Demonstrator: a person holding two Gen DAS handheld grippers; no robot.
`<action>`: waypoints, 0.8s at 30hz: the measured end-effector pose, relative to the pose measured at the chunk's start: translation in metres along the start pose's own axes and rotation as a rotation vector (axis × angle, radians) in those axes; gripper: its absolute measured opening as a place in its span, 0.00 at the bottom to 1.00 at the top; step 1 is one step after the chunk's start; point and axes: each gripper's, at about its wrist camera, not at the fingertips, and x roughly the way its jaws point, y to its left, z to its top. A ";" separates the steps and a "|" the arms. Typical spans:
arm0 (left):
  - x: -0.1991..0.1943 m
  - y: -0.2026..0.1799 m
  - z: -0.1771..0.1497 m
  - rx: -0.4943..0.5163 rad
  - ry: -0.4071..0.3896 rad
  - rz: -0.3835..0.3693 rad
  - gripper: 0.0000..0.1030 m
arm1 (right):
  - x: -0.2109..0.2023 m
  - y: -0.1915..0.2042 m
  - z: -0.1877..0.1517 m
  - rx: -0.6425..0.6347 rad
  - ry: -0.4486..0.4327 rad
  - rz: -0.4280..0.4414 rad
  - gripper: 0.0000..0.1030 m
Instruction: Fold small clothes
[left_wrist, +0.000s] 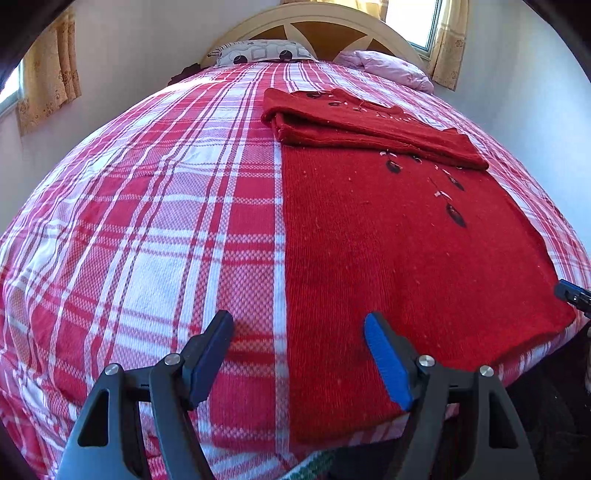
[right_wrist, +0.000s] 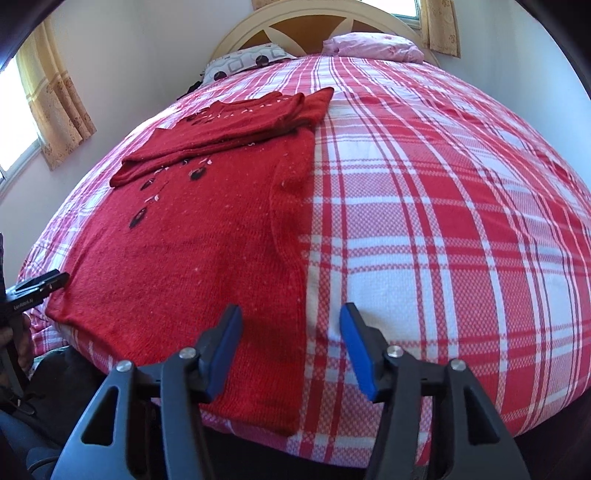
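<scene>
A red knit sweater (left_wrist: 399, 266) (right_wrist: 192, 251) with small black leaf trims lies flat on the plaid bedspread, its sleeves folded across the chest at the far end. My left gripper (left_wrist: 297, 320) is open and hovers over the sweater's near left corner, one finger on each side of the side edge. Over the near right corner, my right gripper (right_wrist: 291, 311) is also open and straddles that side edge in the same way. Neither pair of pads presses on the cloth. Each gripper also shows at the edge of the other view: the right gripper (left_wrist: 572, 295), the left gripper (right_wrist: 37, 284).
The red and white plaid bedspread (left_wrist: 155, 229) (right_wrist: 443, 221) covers the whole bed, whose near edge drops off just below the grippers. A patterned pillow (left_wrist: 258, 51) and a pink pillow (right_wrist: 373, 44) lie by the headboard (left_wrist: 325, 22). Curtained windows flank the bed.
</scene>
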 end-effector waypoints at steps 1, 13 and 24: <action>-0.001 0.000 -0.002 0.003 0.003 -0.004 0.72 | -0.001 0.000 -0.002 0.000 0.001 0.000 0.55; -0.011 -0.006 -0.018 0.017 0.008 -0.030 0.72 | -0.016 -0.007 -0.025 0.025 0.026 0.050 0.50; -0.017 -0.008 -0.023 0.025 0.000 -0.035 0.54 | -0.019 -0.012 -0.029 0.065 0.029 0.110 0.33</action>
